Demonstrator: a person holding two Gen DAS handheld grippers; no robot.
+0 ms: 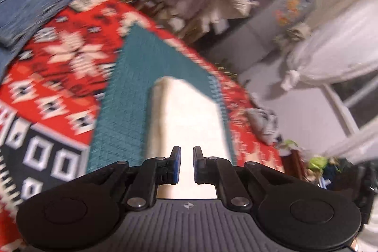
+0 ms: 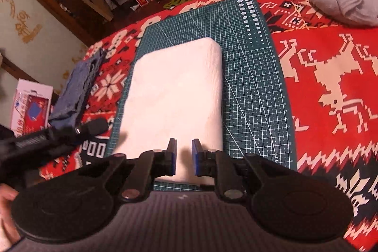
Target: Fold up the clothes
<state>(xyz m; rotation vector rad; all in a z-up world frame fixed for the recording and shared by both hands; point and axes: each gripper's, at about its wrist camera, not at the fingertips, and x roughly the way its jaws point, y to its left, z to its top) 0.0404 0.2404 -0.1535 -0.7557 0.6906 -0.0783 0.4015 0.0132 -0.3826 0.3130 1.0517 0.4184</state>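
My right gripper [image 2: 183, 156] and left gripper [image 1: 187, 164] both gape slightly, empty, over the folded white cloth [image 2: 174, 96]; bare cutting mat [image 2: 255, 91] lies rightward.

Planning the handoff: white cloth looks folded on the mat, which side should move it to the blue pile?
Left, probably. The blue pile lies left of the white cloth, and the left hand-held gripper is on that side; the right hand-held gripper would have to cross. Both look open.

I read only a "10" on the ruler scale of the cutting mat [image 2: 257, 96], at its five o'clock edge; print on the box [image 2: 30, 103] is too blurred.
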